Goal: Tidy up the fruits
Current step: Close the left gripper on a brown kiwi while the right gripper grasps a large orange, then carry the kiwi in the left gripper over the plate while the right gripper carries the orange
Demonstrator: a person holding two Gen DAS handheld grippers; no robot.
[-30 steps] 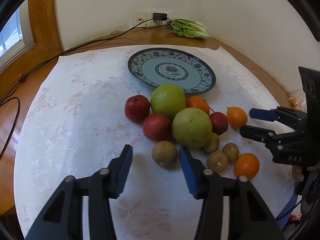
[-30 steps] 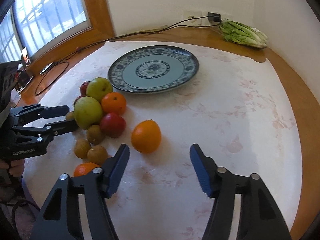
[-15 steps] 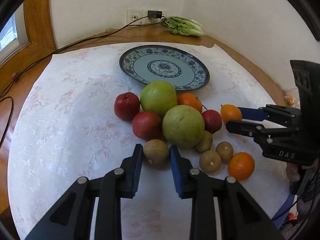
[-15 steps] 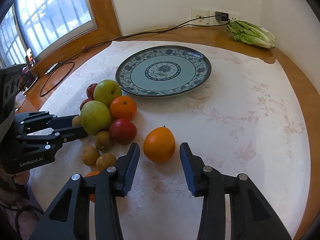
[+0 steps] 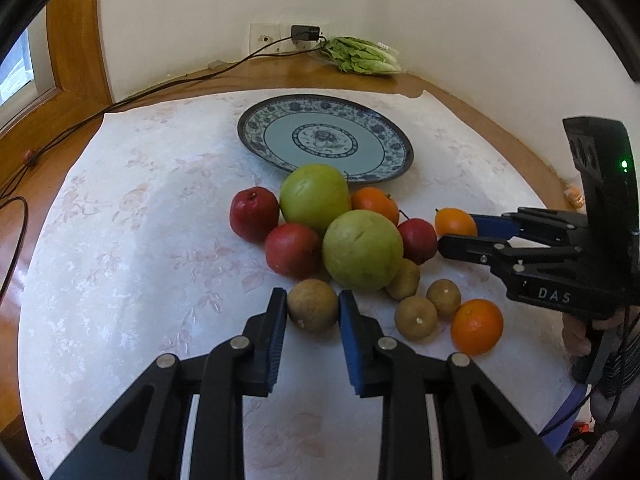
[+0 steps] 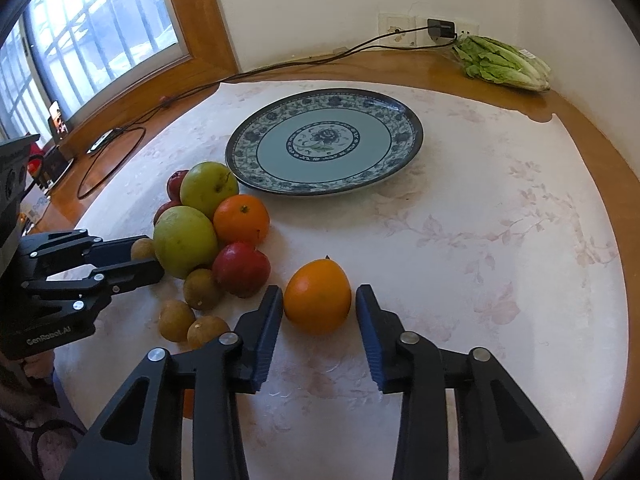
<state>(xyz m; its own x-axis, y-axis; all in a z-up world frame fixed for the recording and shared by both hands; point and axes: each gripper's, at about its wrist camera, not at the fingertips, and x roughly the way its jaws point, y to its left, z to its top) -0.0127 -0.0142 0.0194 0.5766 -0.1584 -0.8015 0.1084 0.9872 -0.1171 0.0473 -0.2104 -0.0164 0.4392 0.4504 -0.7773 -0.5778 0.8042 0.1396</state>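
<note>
We hold the left gripper (image 5: 313, 298) clenched on one brown fruit (image 5: 313, 309), which lies on the tablecloth (image 5: 132, 264) at the 6 o'clock edge of the fruit pile; the pads press it from 9 and 3 o'clock, probably because this fruit is outermost and can be lifted without disturbing the others. The right gripper (image 6: 318, 294) has just been closing around a lone orange (image 6: 318, 300), which sits apart from the pile at its 3 o'clock side. One pad seems to touch the orange and the other is just beside it, so we judge this grip as not yet firm. The plate (image 6: 404, 120) waits empty at 12 o'clock of the pile, and we think it is the place where the fruits should go. We count four brown fruits, three oranges, three red fruits (image 5: 254, 214) and two green apples (image 5: 314, 196), all of them on the cloth and none on the plate. One lettuce (image 6: 504, 66) lies far behind, at about 1 o'clock.
</note>
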